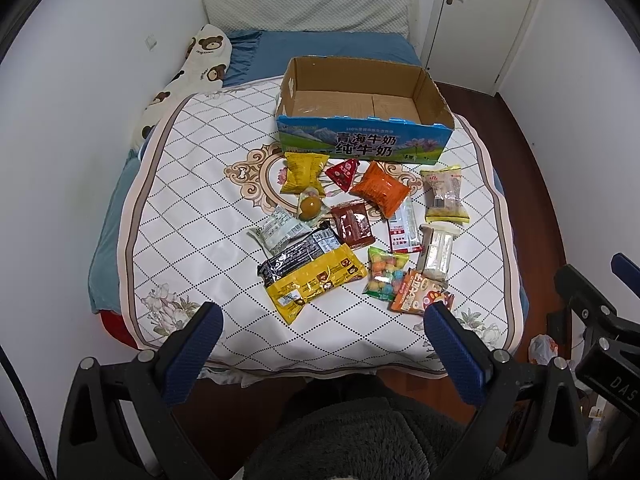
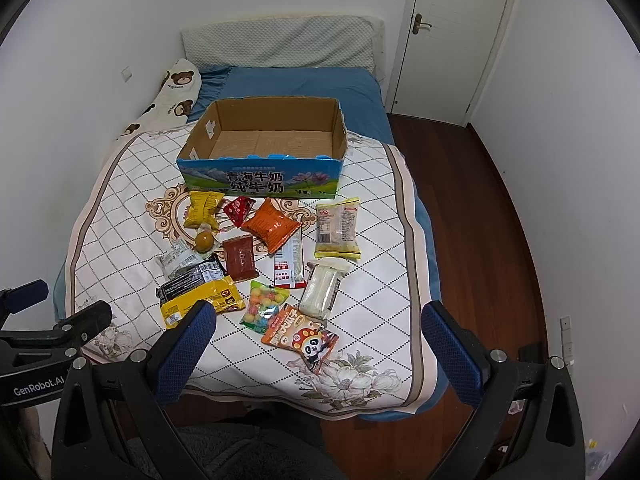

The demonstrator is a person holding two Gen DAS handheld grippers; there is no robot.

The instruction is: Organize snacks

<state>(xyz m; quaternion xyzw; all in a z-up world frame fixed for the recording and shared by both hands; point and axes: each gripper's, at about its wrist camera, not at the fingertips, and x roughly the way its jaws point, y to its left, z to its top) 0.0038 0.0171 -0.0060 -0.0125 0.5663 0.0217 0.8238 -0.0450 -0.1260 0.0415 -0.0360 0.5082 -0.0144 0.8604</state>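
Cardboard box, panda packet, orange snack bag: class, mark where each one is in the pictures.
Cardboard box (image 2: 208, 130): right wrist view, inner left wall.
Panda packet (image 2: 306, 338): right wrist view, middle of its printed front.
Orange snack bag (image 1: 380, 189): left wrist view, centre of the bag.

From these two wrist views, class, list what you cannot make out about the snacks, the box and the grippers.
- Long yellow foil packet: near end hidden by a left finger of the right gripper, right wrist view.
- Black packet: partly covered by that yellow packet, both views.
- Small print on the clear-and-yellow wrapped snack: too small.
- Open cardboard milk box: floor just behind its front wall hidden, left wrist view.
- Left gripper: body cut off by the bottom edge.
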